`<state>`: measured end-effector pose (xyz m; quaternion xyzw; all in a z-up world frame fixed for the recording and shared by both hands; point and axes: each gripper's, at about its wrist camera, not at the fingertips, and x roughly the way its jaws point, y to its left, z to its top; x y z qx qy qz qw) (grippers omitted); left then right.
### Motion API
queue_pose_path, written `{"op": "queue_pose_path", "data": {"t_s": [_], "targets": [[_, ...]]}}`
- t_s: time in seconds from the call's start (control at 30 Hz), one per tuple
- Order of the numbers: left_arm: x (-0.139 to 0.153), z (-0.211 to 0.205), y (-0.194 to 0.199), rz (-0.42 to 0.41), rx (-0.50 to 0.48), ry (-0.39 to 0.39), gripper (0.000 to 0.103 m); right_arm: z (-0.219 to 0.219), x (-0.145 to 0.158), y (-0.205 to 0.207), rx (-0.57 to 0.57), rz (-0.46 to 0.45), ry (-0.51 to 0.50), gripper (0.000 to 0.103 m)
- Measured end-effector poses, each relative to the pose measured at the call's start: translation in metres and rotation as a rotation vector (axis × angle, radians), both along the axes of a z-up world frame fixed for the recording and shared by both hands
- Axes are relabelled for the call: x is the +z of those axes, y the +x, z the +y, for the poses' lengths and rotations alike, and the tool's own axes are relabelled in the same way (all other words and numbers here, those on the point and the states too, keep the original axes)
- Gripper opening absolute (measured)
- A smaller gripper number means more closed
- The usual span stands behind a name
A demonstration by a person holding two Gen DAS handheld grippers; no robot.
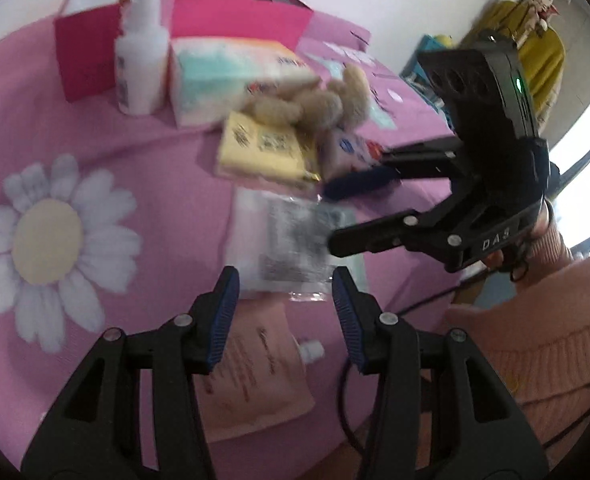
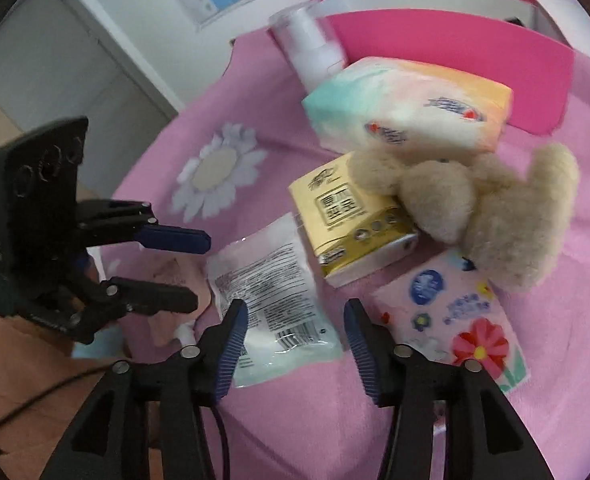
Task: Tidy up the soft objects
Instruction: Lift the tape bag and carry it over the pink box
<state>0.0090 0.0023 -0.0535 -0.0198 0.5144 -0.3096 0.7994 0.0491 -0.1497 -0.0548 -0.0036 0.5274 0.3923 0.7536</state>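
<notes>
Pink cloth [image 2: 295, 420] all over the worktop, daisy print [image 1: 55, 240] off to one side, and the soft goods bunched mid-cloth: beige plush toy [image 2: 495, 216] slumped against the pastel tissue pack [image 2: 407, 104] and touching the yellow tissue pack [image 2: 347, 216], floral tissue pack [image 2: 451, 316] just beside it. Left tool [image 1: 285, 292] hovering half open over the clear printed sachet [image 2: 271, 284], nothing between its pads, pink pouch [image 1: 255, 376] lying under its fingers. Right tool [image 2: 295, 328] parted too, empty, poised over that same sachet's near edge.
</notes>
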Motion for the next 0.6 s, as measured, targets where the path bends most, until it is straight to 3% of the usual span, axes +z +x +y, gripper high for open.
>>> {"op": "queue_pose_path", "data": {"t_s": [0.2, 0.5, 0.6], "targets": [[-0.007, -0.008, -0.003, -0.027, 0.003, 0.035, 0.050, 0.010, -0.002, 0.000, 0.076, 0.002, 0.081, 0.060], [-0.009, 0.000, -0.003, -0.044, 0.038, -0.006, 0.050, 0.004, -0.002, 0.007, 0.042, 0.077, 0.215, 0.040], [-0.011, 0.006, -0.001, -0.044, 0.055, -0.024, 0.050, 0.007, -0.005, 0.007, 0.042, 0.081, 0.199, 0.036]]}}
